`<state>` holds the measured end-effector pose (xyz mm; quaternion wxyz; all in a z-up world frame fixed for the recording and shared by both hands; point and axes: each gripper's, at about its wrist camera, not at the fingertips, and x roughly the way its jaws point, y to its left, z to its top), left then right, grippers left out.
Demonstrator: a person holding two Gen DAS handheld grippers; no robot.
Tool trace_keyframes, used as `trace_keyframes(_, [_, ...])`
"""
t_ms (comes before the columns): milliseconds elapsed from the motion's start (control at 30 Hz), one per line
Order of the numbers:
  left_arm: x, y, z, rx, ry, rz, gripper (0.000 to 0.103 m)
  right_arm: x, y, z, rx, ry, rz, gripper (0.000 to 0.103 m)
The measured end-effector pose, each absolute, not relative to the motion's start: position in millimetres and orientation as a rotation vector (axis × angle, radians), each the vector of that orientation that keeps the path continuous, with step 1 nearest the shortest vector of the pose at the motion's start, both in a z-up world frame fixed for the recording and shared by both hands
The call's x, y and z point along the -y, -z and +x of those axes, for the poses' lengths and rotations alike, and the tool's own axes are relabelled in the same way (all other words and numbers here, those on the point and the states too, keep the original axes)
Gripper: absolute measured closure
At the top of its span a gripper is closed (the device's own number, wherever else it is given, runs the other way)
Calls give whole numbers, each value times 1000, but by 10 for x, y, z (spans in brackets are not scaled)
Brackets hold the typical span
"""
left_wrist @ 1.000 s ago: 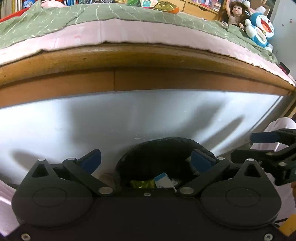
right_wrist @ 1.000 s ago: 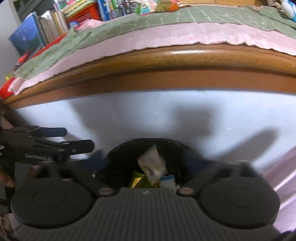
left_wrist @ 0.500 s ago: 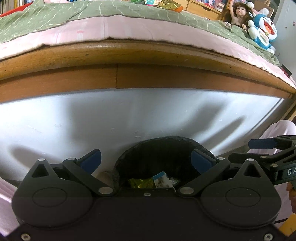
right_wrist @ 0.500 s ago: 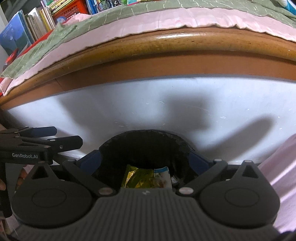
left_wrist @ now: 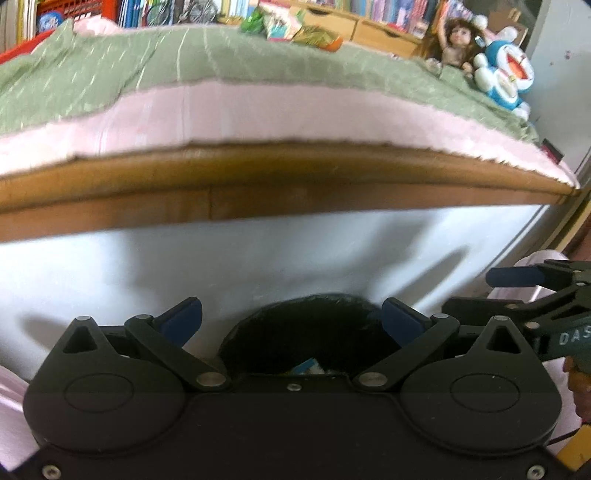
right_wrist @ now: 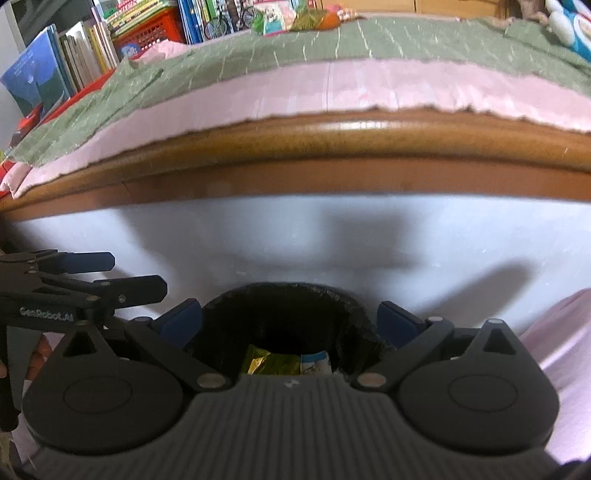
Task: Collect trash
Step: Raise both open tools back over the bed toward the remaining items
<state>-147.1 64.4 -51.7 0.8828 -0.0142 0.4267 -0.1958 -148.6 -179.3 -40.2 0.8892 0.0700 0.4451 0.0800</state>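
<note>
The black bin [right_wrist: 291, 321] stands on the floor against the white side panel [right_wrist: 332, 240] of the bed, directly below both grippers. Inside it lie a gold foil wrapper [right_wrist: 273, 363] and, touching it on the right, a white-and-blue packet [right_wrist: 314, 363]; the gripper body cuts off their lower parts. In the left wrist view only a corner of the packet [left_wrist: 308, 367] shows in the bin [left_wrist: 310, 332], and the rest of the bin's contents is hidden.

The right gripper [right_wrist: 290, 319] hangs over the bin with its blue pads spread wide and nothing between them. The left gripper [left_wrist: 291, 317] is likewise spread and empty, just beside the other.

Above the bin runs the wooden bed rail [right_wrist: 332, 147], then a pink sheet [right_wrist: 369, 88] and a green blanket [right_wrist: 295, 44]. At the blanket's far edge lie several colourful wrappers [left_wrist: 291, 27], blurred and hard to tell apart. A doll [left_wrist: 456, 44] and a blue plush toy [left_wrist: 506, 79] sit at the far right of the bed; books [right_wrist: 85, 51] stand beyond it on the left.
</note>
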Motion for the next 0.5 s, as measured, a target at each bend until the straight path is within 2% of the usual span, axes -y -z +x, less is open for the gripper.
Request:
trace_keyframes(200, [-674, 230, -1489, -827, 417, -44, 0, 1868, 108, -1465, -828, -172, 193, 0])
trace_keyframes(500, [-691, -124, -1300, -766, 442, -57, 0, 1942, -258, -1145, -733, -167, 113, 0])
